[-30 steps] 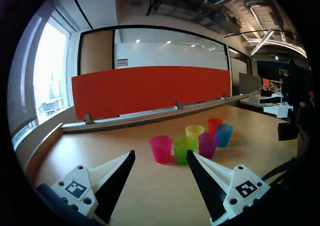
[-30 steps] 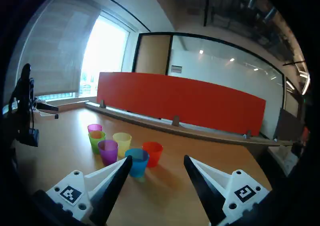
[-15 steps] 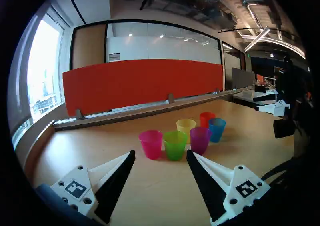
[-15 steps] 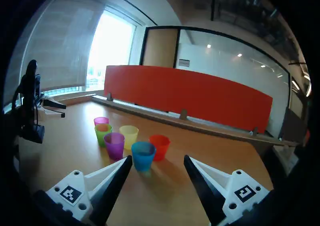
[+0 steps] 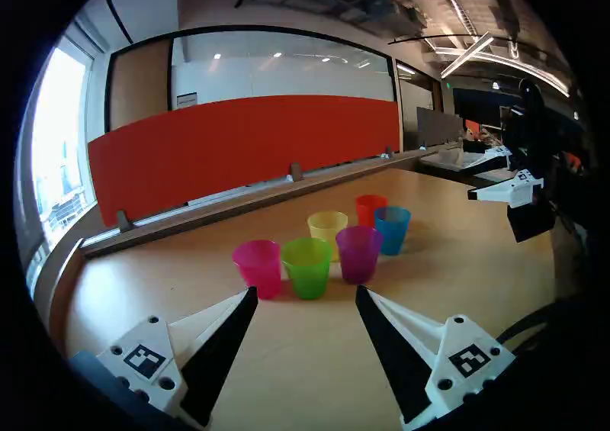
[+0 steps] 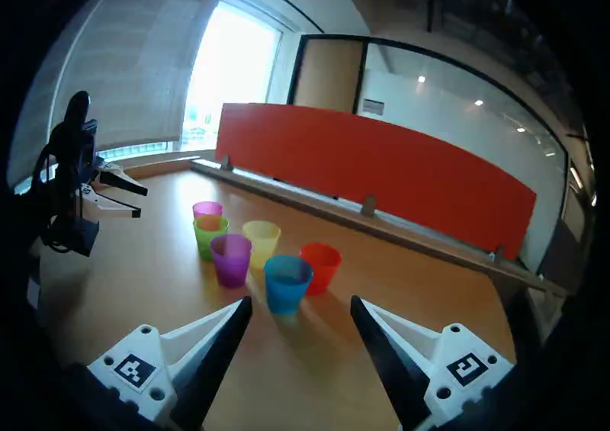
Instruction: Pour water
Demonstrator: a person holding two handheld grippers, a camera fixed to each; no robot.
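Six cups stand upright in a close cluster on the wooden surface. Pink cup, green cup and purple cup form the row nearer your left claw; yellow cup, red cup and blue cup sit behind. Your left claw is released, fingers spread, empty, facing the green cup. Your right claw is also released and empty, with the blue cup nearest ahead of it. A red partition runs along the far edge.
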